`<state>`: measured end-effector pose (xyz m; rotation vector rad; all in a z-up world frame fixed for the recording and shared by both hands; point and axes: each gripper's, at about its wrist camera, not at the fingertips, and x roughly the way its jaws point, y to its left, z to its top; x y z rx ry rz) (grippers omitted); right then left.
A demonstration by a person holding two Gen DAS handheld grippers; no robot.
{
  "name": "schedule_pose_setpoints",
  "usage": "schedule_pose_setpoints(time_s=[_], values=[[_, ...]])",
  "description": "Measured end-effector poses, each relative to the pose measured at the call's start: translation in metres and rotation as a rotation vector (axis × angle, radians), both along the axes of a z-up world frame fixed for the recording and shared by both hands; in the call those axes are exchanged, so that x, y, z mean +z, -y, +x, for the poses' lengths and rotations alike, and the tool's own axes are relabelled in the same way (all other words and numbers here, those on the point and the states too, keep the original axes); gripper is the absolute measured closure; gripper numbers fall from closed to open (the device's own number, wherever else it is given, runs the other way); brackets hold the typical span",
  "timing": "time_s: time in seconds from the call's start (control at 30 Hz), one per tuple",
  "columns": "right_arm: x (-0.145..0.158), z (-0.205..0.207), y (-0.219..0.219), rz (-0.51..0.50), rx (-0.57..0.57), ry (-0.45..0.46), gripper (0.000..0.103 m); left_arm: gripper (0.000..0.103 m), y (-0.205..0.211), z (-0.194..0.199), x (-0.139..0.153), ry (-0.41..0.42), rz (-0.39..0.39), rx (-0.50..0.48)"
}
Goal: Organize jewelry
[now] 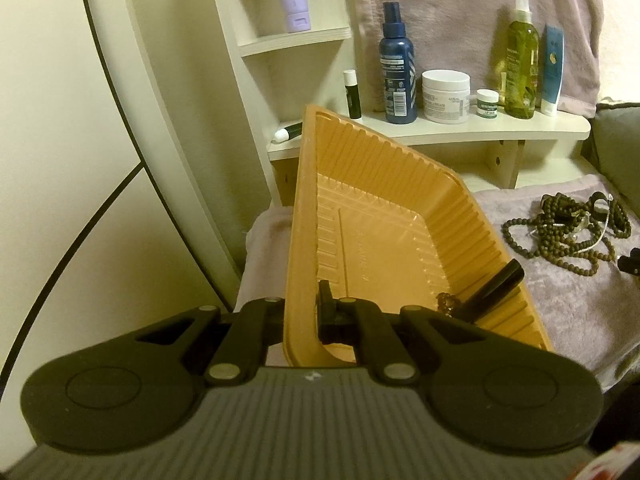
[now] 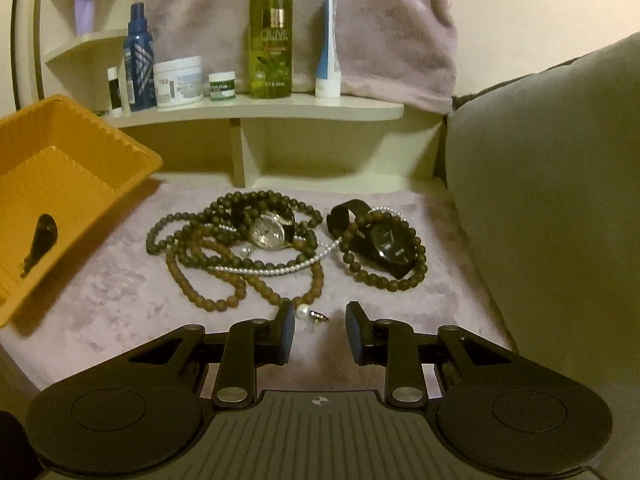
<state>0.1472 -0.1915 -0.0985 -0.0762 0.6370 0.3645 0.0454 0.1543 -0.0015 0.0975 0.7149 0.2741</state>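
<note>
My left gripper (image 1: 306, 314) is shut on the near wall of the orange ribbed tray (image 1: 304, 216) and holds it tilted. A black item (image 1: 496, 290) and a small dark bead piece (image 1: 448, 303) lie in the tray's low corner. The tray also shows in the right wrist view (image 2: 132, 148). My right gripper (image 2: 320, 330) is open just above the mauve cloth, with a pearl earring (image 2: 310, 313) between its fingertips. Beyond lie tangled brown bead necklaces (image 2: 208, 268), a pearl strand (image 2: 280, 269), a silver watch (image 2: 267, 234) and a black watch (image 2: 386, 246) ringed by a bead bracelet.
A white shelf (image 2: 280, 110) at the back holds a blue bottle (image 2: 138, 60), a white jar (image 2: 178, 82), a green olive bottle (image 2: 270, 40) and tubes. A grey cushion (image 2: 540, 180) rises on the right. A round white panel (image 1: 60, 140) stands left.
</note>
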Motion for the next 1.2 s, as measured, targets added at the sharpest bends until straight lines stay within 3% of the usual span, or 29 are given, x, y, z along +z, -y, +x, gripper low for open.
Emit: schedule_pose_setpoints(time_s=[0.2, 0.33, 0.77, 1.0, 1.2], values=[[-0.005, 0.007, 0.000, 0.025, -0.004, -0.002, 0.075, 0.098, 0.000, 0.000, 0.000, -0.003, 0.002, -0.001], [-0.005, 0.009, -0.001, 0.025, 0.001, -0.007, 0.086, 0.098, 0.000, 0.000, 0.000, -0.003, 0.002, -0.002], [0.021, -0.007, -0.017, 0.017, 0.040, 0.072, 0.088, 0.098, -0.001, 0.000, 0.000, 0.000, -0.001, -0.004], [0.056, -0.017, -0.061, 0.117, 0.185, 0.096, 0.088, 0.098, -0.002, -0.001, 0.001, 0.002, -0.003, -0.004], [0.068, -0.032, -0.115, 0.185, 0.363, 0.072, 0.088, 0.098, -0.002, -0.001, 0.001, 0.001, -0.005, -0.005]])
